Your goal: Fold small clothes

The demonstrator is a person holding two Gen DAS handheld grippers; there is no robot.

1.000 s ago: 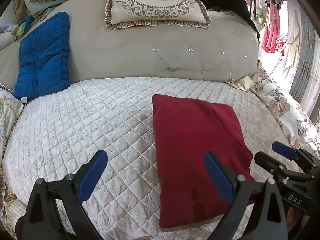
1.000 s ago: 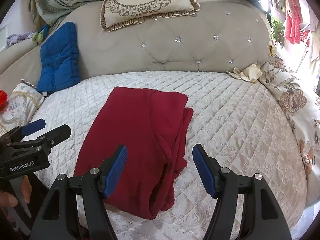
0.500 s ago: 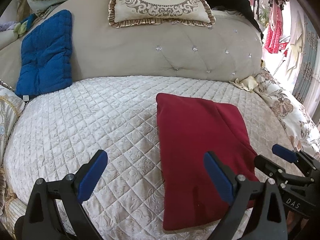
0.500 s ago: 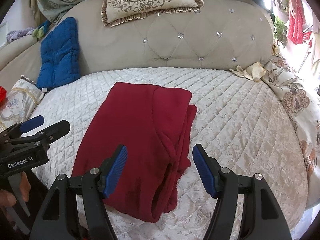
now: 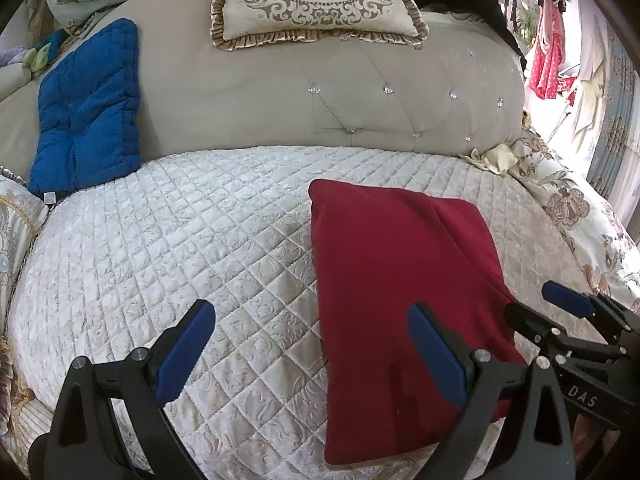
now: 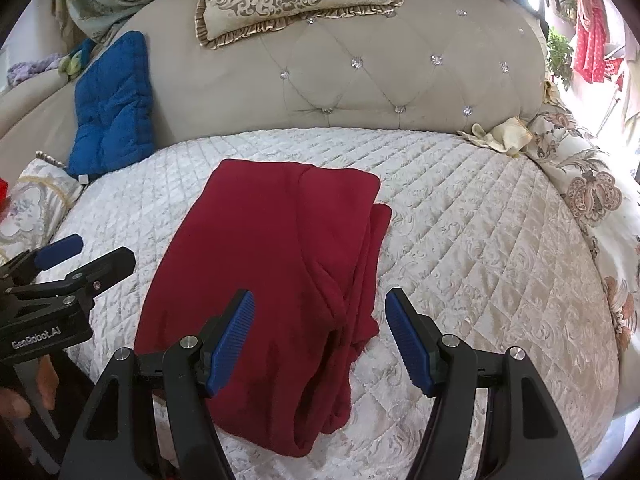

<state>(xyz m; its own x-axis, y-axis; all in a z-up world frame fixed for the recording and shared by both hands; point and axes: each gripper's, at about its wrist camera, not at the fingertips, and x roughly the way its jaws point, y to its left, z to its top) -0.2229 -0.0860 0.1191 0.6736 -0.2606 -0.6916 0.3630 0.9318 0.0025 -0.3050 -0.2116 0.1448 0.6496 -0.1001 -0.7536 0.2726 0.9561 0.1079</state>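
My left hand-held gripper (image 5: pixel 310 346) released above the quilted bed (image 5: pixel 200 240), my right hand-held gripper (image 6: pixel 320 336) released over the folded red garment (image 6: pixel 272 272), blue cushion (image 6: pixel 114 108) far left

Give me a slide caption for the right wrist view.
Open right gripper hovers over a folded red garment on a quilted white bed.

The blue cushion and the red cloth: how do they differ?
The blue cushion is puffy and stitched; the red cloth is thin and folded. The blue cushion leans upright against the sofa back; the red cloth lies flat on the white quilted cover. Both are soft, plain-coloured fabric, and neither is being held.
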